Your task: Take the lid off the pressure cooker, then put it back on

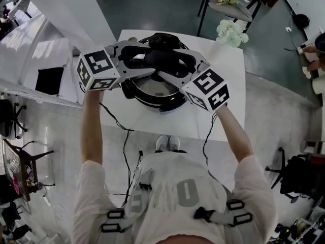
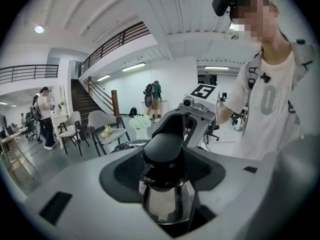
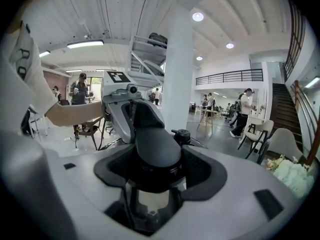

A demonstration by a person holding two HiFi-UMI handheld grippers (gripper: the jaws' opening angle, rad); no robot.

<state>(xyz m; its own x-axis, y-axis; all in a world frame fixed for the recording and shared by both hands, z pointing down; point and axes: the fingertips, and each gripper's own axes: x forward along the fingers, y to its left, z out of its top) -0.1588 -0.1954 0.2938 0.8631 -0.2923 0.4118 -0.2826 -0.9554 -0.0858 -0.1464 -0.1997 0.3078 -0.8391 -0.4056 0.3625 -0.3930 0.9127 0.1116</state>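
Note:
The pressure cooker [image 1: 163,103], steel with a black rim, stands on a white table [image 1: 226,65]. Its lid's long black handle [image 1: 161,58] lies across the top, clasped from both ends. My left gripper [image 1: 136,61] comes in from the left and is shut on one end of the handle [image 2: 166,145]. My right gripper [image 1: 177,69] comes in from the right and is shut on the other end [image 3: 156,148]. Shiny steel of the lid [image 2: 167,204] shows under the pads. The lid looks lifted slightly above the pot; the grippers hide the gap.
A black cable [image 1: 123,128] runs from the cooker over the table's front edge to the floor. White flowers [image 1: 231,32] sit at the table's far right corner, with a chair [image 1: 229,4] behind. A dark panel [image 1: 50,80] lies on the surface to the left.

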